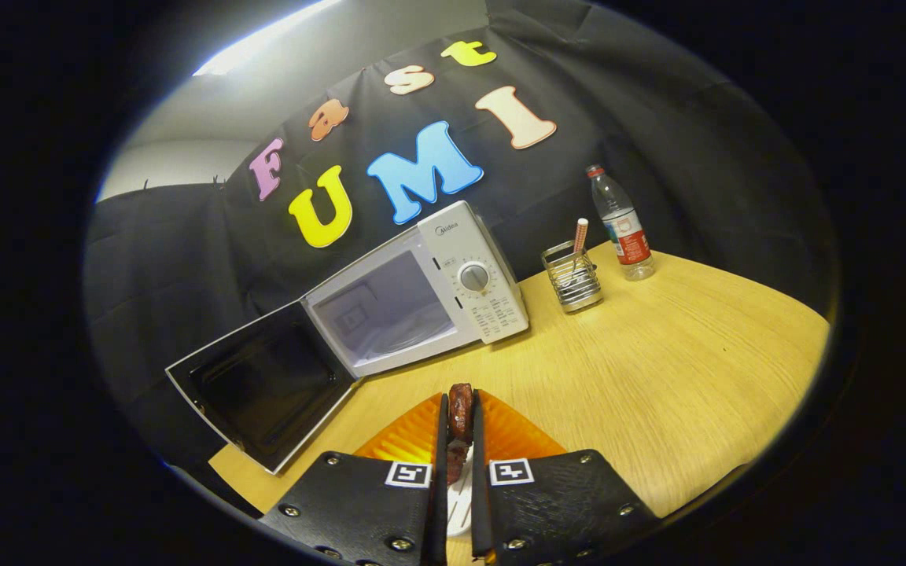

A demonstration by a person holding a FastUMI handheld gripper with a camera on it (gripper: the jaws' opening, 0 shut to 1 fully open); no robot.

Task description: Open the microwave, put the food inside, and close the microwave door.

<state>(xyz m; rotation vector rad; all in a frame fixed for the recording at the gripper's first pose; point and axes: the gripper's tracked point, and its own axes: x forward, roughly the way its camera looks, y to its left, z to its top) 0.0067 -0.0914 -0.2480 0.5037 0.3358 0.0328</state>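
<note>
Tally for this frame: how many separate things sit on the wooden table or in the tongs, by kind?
Microwave, door open: 1
Wire holder: 1
Water bottle: 1
Stick in the holder: 1
Orange plate under the tongs: 1
Food piece, tongs shut on it: 1
Total: 6

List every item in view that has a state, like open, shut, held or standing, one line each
microwave: upright on the table, cavity showing nothing inside
microwave door: swung wide open
gripper: shut on the food
food: pinched between the fingers, held above the orange plate
orange plate: on the table under the fingers
water bottle: upright, capped
wire holder: upright, one utensil standing in it
</note>
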